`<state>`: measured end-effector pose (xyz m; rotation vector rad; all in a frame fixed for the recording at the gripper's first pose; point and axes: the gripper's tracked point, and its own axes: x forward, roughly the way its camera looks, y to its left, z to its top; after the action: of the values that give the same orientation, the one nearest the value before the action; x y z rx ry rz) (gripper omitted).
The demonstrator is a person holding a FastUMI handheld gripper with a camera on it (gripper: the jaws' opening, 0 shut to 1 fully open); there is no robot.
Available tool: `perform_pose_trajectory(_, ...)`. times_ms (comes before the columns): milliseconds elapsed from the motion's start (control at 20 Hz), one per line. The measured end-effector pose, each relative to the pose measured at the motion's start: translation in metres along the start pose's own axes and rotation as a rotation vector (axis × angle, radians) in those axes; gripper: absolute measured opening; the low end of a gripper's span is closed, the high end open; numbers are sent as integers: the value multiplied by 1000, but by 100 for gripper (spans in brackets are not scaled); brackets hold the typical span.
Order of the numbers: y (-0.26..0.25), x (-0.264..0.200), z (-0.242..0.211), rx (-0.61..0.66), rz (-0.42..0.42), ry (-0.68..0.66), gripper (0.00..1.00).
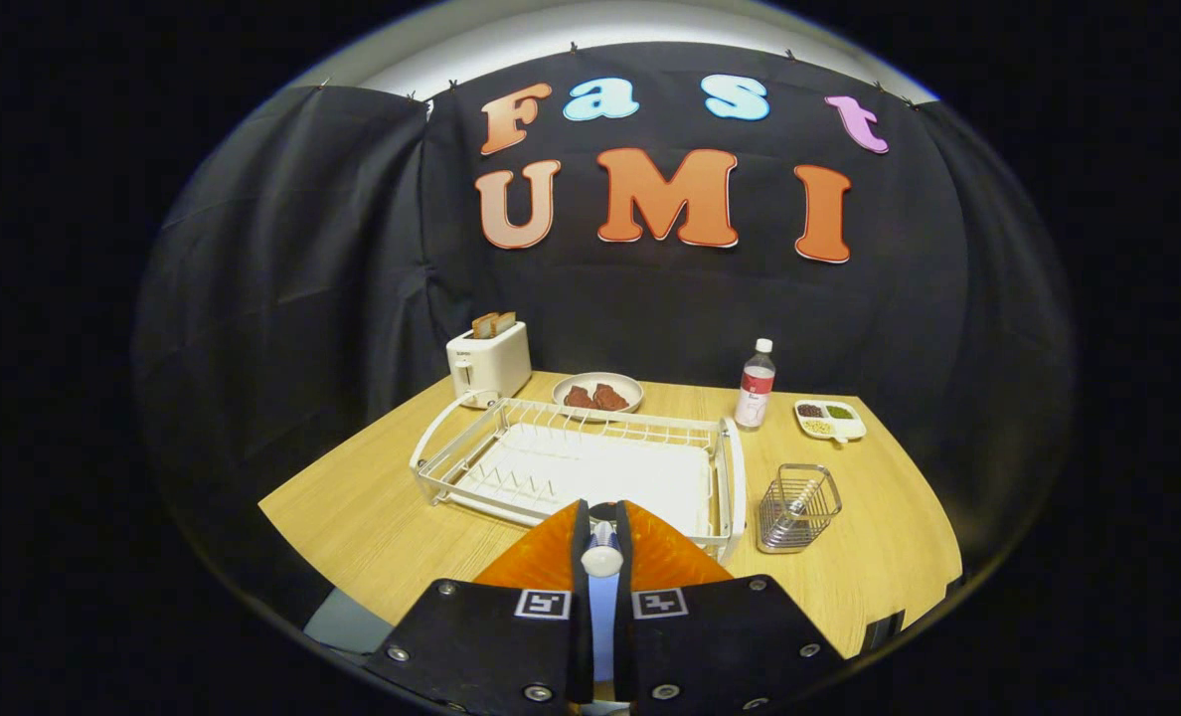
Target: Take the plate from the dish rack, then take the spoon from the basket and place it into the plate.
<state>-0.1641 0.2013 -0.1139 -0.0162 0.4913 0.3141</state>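
As I view along jaws: jaws nearly together, clamped on thin pale plate (pixel 601 597), seen edge-on between them. White dish rack (pixel 732 477) just beyond at 12 o'clock on worktop (pixel 372 517), slots bare. Wire basket (pixel 821 479) at 2 o'clock beside rack, spoon (pixel 794 509) leaning inside. Toaster (pixel 488 363) at 11 o'clock, bottle (pixel 756 383) at 1 o'clock, both behind rack.

White toaster (pixel 488 363) with toast, bowl of meat (pixel 597 394), bottle (pixel 756 384), sectioned tray (pixel 829 419), wooden table (pixel 372 517)
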Motion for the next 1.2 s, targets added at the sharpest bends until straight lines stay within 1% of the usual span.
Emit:
perform_pose_trajectory(400,29,16,-46,-3,124,89,8)
perform_pose_trajectory(650,29,29,-71,-25,151,139,8)
perform_pose_trajectory(800,23,36,-81,-43,150,163,8)
perform_pose_trajectory(1050,7,42,-86,-66,127,179,16)
perform_pose_trajectory(1150,1,42,-82,-61,115,176,22)
perform_pose_trajectory(1200,-3,43,-81,-53,110,173,29)
